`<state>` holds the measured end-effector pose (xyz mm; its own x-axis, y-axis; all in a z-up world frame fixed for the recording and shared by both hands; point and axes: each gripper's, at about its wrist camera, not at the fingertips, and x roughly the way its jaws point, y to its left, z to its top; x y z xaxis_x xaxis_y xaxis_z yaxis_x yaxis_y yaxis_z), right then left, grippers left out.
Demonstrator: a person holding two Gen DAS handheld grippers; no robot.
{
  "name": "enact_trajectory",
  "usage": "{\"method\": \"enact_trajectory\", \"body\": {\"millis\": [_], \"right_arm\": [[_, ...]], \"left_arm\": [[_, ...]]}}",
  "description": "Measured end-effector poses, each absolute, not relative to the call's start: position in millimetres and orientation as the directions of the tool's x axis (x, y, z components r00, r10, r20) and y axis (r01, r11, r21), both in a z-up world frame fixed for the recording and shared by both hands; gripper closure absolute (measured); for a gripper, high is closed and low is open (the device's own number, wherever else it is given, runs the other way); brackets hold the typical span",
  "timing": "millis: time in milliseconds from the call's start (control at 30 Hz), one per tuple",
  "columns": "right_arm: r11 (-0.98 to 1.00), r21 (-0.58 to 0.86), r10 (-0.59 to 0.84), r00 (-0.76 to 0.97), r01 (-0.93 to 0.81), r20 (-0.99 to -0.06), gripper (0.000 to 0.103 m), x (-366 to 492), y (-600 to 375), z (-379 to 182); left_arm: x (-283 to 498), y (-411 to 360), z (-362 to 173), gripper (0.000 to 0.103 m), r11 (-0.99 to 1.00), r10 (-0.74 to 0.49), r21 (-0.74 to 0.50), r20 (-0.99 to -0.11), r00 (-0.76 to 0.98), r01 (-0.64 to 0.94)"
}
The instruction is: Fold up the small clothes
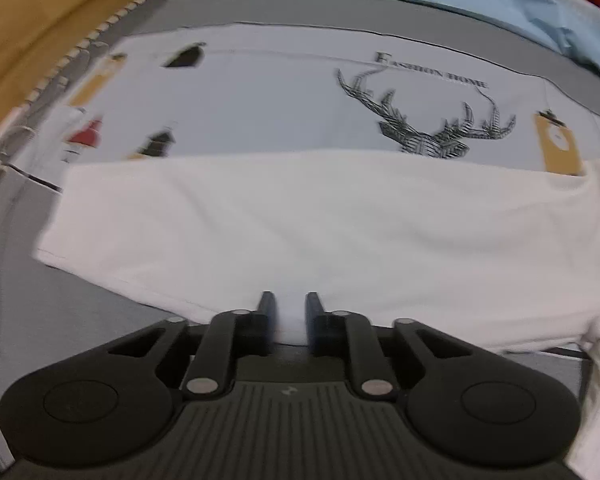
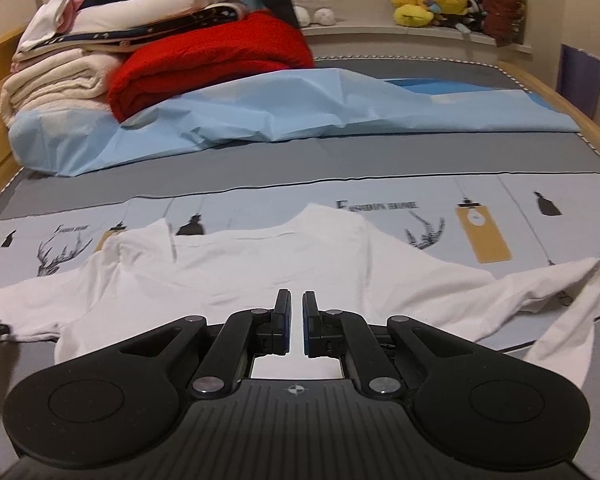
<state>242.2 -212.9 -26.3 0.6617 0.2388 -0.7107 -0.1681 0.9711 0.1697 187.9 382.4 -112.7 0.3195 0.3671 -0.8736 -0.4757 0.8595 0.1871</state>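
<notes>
A white T-shirt (image 1: 300, 220) lies spread on the bed sheet (image 1: 260, 100). My left gripper (image 1: 290, 304) is low over the shirt's near edge, with white cloth showing between its narrowly parted fingers. In the right wrist view the same shirt (image 2: 260, 264) lies flat with a sleeve (image 2: 560, 292) stretched to the right. My right gripper (image 2: 296, 300) hovers over the shirt's near part, its jaws nearly together with a thin gap and nothing seen pinched.
A light blue sheet (image 2: 300, 108) lies crumpled across the bed beyond the shirt. A red blanket (image 2: 212, 60) and a stack of folded bedding (image 2: 80, 48) sit at the back left. Plush toys (image 2: 428, 0) line the far ledge. The wooden bed frame (image 1: 28, 32) runs along the left.
</notes>
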Motion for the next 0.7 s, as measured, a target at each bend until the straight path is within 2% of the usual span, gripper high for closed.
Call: {"method": "enact_trajectory", "body": {"millis": [100,167,233,400,567,700], "right_arm": [[0.973,0.194,0.229,0.676,-0.128,-0.7,0.091,244,-234,-25],[0.973,0.213,0.214,0.701,-0.091,-0.681,0.081,244,-255,-21],[0.97,0.24,0.188,0.733,-0.035,-0.654,0.08,245,-283,-14],[0.901,0.37,0.031,0.816,0.228,-0.577,0.08,239,-399,0],[0.713,0.481,-0.115,0.761,0.511,-0.638,0.078,223,-503,-33],[0.608,0.551,-0.009,0.699,0.571,-0.715,0.078,224,-534,-77]], "left_arm": [[188,371,-105,0.087,0.891,0.305,0.114,-0.867,0.394,-0.438],[188,363,-111,0.084,0.924,0.241,0.078,-0.879,0.411,-0.375],[187,357,-124,0.08,0.93,0.263,0.131,-0.891,0.37,-0.345],[188,347,-96,0.08,0.883,0.351,0.207,-0.887,0.3,-0.42],[182,310,-24,0.08,0.915,0.267,0.071,-0.844,0.465,-0.396],[156,262,32,0.078,0.941,0.155,-0.071,-0.78,0.606,-0.332]]}}
